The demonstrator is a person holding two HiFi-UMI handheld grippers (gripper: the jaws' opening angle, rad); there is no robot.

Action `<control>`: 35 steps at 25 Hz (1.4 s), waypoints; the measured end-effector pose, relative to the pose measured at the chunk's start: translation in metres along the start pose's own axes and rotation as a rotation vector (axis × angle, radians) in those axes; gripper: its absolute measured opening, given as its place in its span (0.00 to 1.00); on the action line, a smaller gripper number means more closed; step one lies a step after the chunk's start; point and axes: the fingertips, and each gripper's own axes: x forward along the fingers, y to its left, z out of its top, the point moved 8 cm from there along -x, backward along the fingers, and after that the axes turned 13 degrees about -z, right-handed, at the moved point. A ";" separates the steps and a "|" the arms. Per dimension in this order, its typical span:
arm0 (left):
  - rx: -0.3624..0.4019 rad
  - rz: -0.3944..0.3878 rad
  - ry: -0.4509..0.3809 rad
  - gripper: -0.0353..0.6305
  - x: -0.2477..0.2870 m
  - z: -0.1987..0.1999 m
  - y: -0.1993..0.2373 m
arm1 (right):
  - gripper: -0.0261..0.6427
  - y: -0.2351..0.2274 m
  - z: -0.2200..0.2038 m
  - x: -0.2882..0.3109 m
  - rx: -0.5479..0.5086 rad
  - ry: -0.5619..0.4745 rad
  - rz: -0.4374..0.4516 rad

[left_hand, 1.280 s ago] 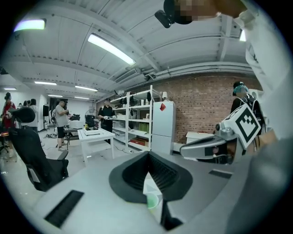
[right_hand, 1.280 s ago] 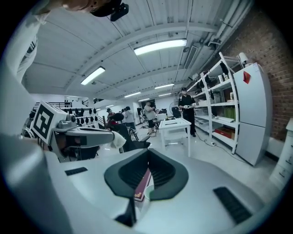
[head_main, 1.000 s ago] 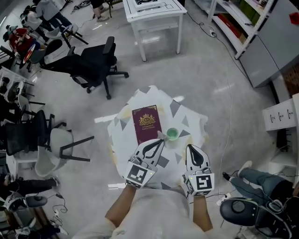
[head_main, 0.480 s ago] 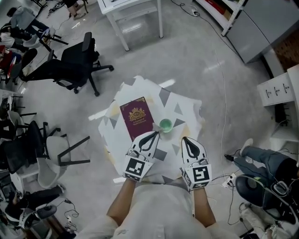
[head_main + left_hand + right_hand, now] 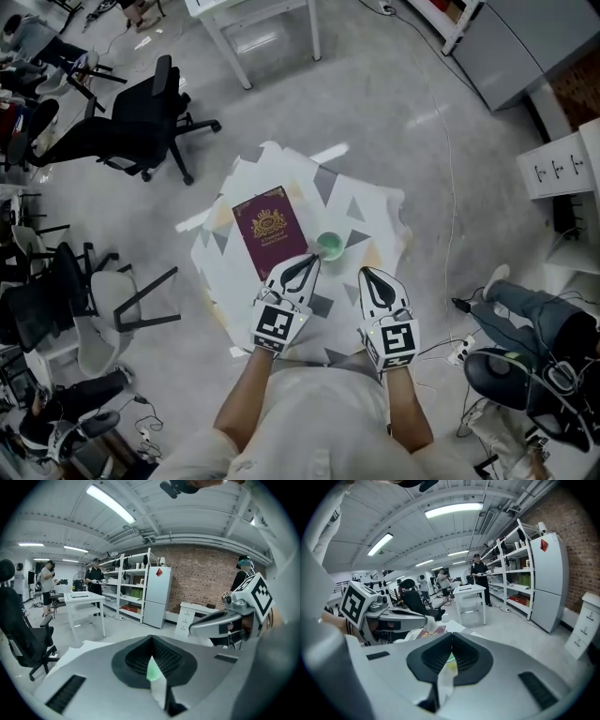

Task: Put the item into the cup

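Left gripper [image 5: 310, 262] has crept nearer the cup [image 5: 330, 246], jaws clamped on the white item [image 5: 430, 622] just beside the rim. Right gripper [image 5: 365, 273] closed, empty, nearby. Carry step, likely; next: centre over cup, release.

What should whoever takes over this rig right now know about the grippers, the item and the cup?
Left gripper: shut on the small white item, tip close beside the green cup.
Right gripper: shut and empty, on the cup's other side, nearer the person.
The cup stands upright on the patterned table, next to a maroon book.
Done: item is gripped and at the cup.
Left: probably bring the left tip over the cup's mouth and open the jaws so the item drops in.
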 end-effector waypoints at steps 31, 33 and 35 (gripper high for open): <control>-0.064 -0.031 0.190 0.07 0.060 -0.067 0.014 | 0.05 -0.014 -0.040 0.027 0.020 0.105 0.005; -0.068 -0.029 0.201 0.07 0.064 -0.069 0.014 | 0.05 -0.015 -0.040 0.027 0.022 0.103 0.005; -0.073 -0.026 0.212 0.07 0.066 -0.072 0.014 | 0.05 -0.015 -0.040 0.027 0.024 0.102 0.005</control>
